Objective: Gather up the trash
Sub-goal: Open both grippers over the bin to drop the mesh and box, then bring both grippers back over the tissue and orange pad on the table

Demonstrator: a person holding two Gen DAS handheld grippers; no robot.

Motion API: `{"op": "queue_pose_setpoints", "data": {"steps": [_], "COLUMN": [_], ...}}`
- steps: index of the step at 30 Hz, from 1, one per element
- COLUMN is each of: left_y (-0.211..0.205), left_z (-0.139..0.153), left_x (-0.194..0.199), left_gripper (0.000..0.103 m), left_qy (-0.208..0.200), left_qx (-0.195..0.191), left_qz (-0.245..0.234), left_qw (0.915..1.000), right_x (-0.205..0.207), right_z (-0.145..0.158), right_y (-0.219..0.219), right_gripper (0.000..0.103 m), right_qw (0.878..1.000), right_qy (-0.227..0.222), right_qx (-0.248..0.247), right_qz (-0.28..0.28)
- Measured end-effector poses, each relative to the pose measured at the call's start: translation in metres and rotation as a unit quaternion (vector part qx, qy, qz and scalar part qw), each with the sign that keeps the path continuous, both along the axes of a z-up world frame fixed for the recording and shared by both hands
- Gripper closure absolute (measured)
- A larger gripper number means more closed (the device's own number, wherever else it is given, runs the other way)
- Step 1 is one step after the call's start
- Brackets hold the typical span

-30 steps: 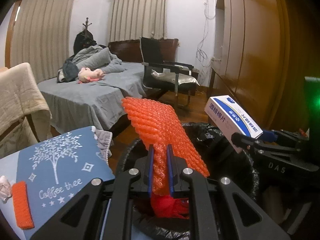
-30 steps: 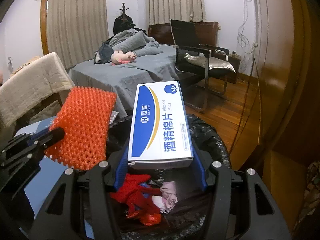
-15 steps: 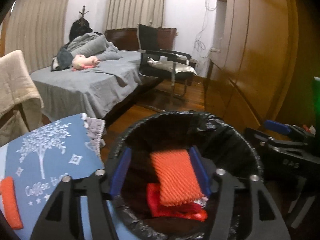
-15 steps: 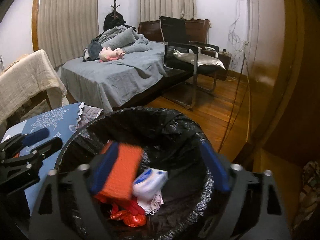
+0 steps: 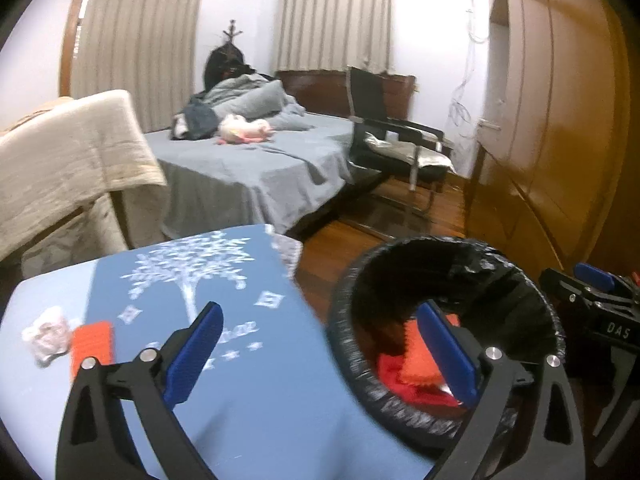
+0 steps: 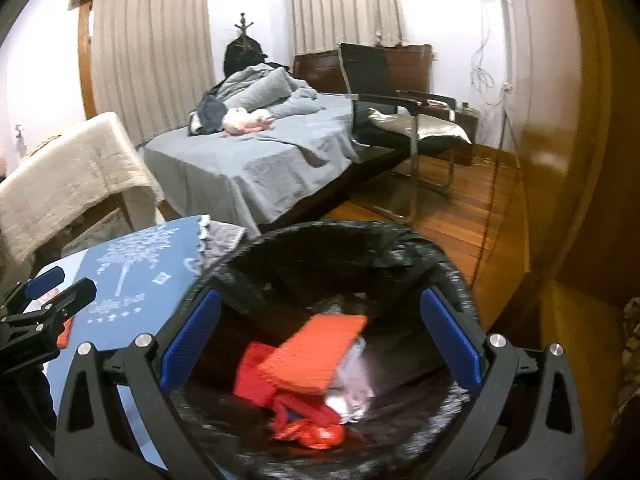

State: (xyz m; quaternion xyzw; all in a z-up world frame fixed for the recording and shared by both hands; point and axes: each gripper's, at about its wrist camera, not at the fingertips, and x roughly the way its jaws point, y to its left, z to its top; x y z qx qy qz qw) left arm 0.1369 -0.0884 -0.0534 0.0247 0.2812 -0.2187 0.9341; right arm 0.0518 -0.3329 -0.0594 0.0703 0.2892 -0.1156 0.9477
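Note:
A black-lined trash bin (image 6: 332,240) stands beside the blue table; it also shows in the left wrist view (image 5: 516,280). Inside lie an orange foam net (image 6: 316,354), red scraps (image 6: 308,428) and a white box, partly hidden under the net. My right gripper (image 6: 320,340) is open and empty above the bin. My left gripper (image 5: 320,348) is open and empty over the table edge, left of the bin. On the table lie a small orange foam piece (image 5: 91,342) and a crumpled pale tissue (image 5: 46,332).
A blue "Coffee tree" tablecloth (image 5: 192,280) covers the table. Behind stand a grey bed (image 5: 248,160), a black chair (image 5: 392,140), a beige-draped chair (image 5: 60,160) and a wooden wardrobe (image 5: 560,120) at right. Wooden floor lies between them.
Both grippers opened and dropped the orange net and the white box into the bin. The left gripper has since swung left over the table; the right stays above the bin.

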Motion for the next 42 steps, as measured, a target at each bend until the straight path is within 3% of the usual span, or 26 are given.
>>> {"op": "queue_pose_setpoints", "data": {"steps": [12,20,30,42], "left_y": [0.090,0.154,0.221,0.265], "left_z": [0.010,0.006,-0.009,-0.036], "left_x": [-0.016,-0.027,-0.028,-0.022], "left_gripper": [0.007,0.007,0.007,0.007], "left_qy": [-0.017,-0.025,-0.019,0.003], "left_qx": [0.001,0.015,0.023,0.026], "left_qz": [0.081,0.138,0.202,0.239], "left_qw": [0.9966,0.9899,0.9789,0.9706], "right_x": [0.016,0.031,0.053,0.082], "right_z": [0.016,0.016,0.006,-0.023], "right_y": [0.078,0.136,0.204,0.261], "right_gripper": [0.006,0.006,0.006,0.006], "right_qw": [0.997,0.993,0.986,0.979], "right_qy": [-0.017,-0.016,-0.011,0.019], "right_qx": [0.004,0.007,0.004,0.010], "right_qz": [0.072,0.119,0.169,0.203]}}
